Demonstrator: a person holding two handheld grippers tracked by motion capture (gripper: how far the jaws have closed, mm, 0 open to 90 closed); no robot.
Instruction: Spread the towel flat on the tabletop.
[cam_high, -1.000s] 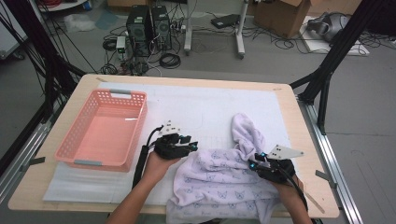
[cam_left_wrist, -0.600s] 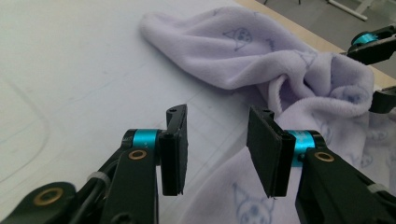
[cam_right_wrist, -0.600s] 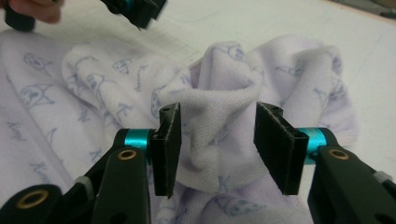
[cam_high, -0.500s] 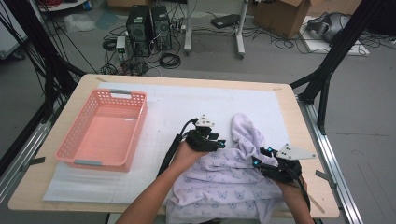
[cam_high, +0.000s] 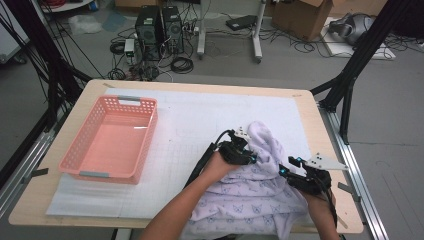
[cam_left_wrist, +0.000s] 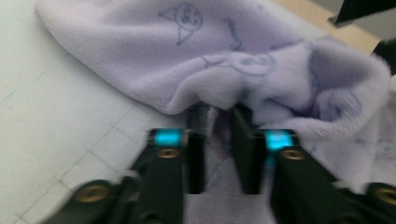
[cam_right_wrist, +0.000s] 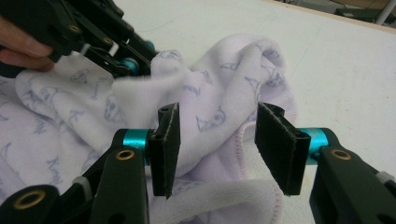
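Even, diffuse indoor lighting; image quality varies by view.
Motion blur is seen across the left gripper view; the towel (cam_left_wrist: 243, 70) is rendered soft. Near jaws are defocused in the right gripper view.

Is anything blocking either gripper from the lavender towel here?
Nothing visible. The left gripper has just been closing, a fold of the lavender towel between its jaws. The right gripper is open with towel directly between its jaws.

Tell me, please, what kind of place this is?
Probably a robotics lab or workshop: desktop computers stand among tangled cables on the floor, beside cardboard boxes and a black frame around the table.
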